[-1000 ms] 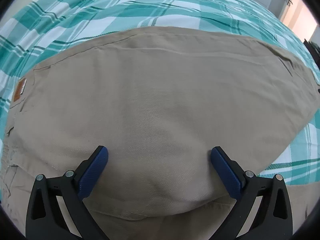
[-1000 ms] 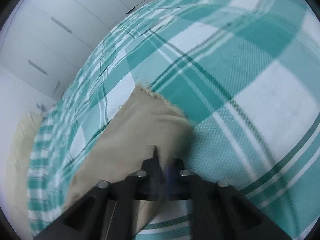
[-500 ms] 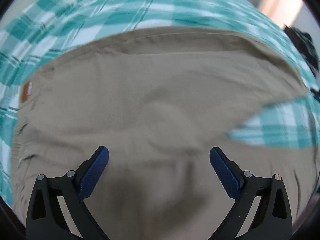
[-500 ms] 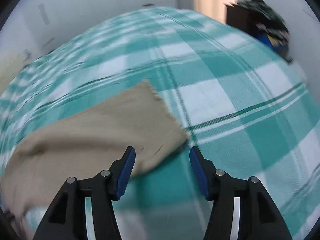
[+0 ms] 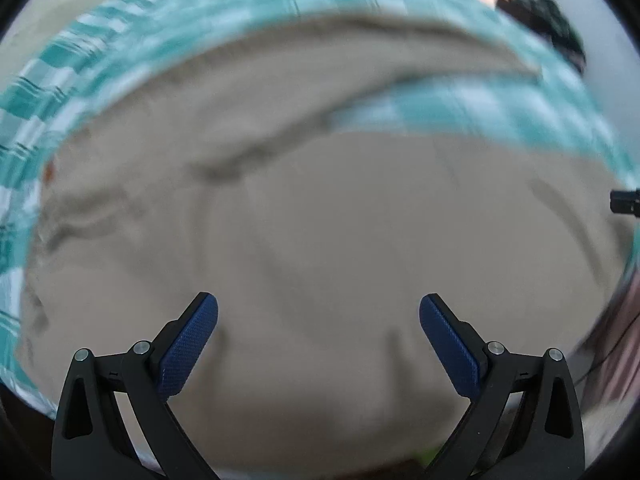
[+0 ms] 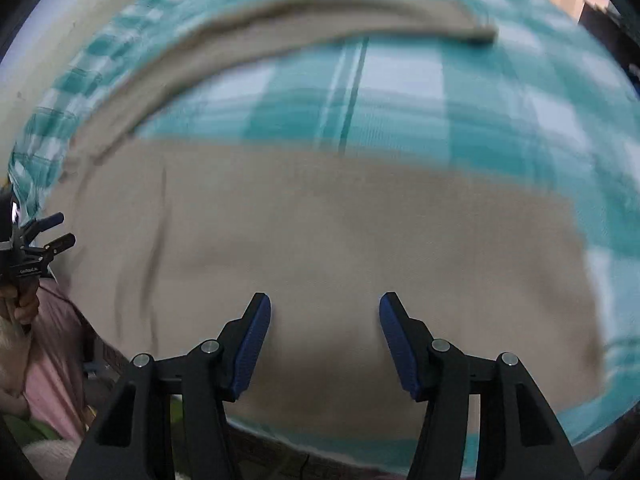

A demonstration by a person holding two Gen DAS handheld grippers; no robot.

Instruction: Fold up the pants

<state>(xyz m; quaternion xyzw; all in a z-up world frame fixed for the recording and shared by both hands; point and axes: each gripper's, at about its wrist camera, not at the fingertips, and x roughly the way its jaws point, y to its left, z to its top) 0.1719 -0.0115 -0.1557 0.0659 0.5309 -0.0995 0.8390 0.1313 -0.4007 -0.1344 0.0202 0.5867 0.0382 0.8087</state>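
Note:
Tan pants [image 5: 320, 208] lie spread on a teal plaid bed cover [image 5: 460, 108]; both views are blurred by motion. My left gripper [image 5: 319, 320] hangs open above the wide tan cloth near the seat, with nothing between its blue pads. My right gripper [image 6: 325, 320] hovers open over the nearer pant leg [image 6: 320, 220], its pads empty and clear of the cloth. The other leg [image 6: 320, 20] curves as a narrow band across the far side of the bed cover [image 6: 400, 92]. The left gripper [image 6: 48, 236] also shows small at the left edge of the right wrist view.
A person's hand [image 6: 20, 308] and pink sleeve [image 6: 52, 340] are at the lower left of the right wrist view. Dark furniture [image 5: 552, 12] stands beyond the bed at the upper right. A pale wall [image 6: 60, 32] runs along the bed's far left side.
The right gripper, shut on a pant leg's hem a second ago, has opened, let go and swung over the nearer leg. The left gripper stayed open and drifted sideways and up over the pants.

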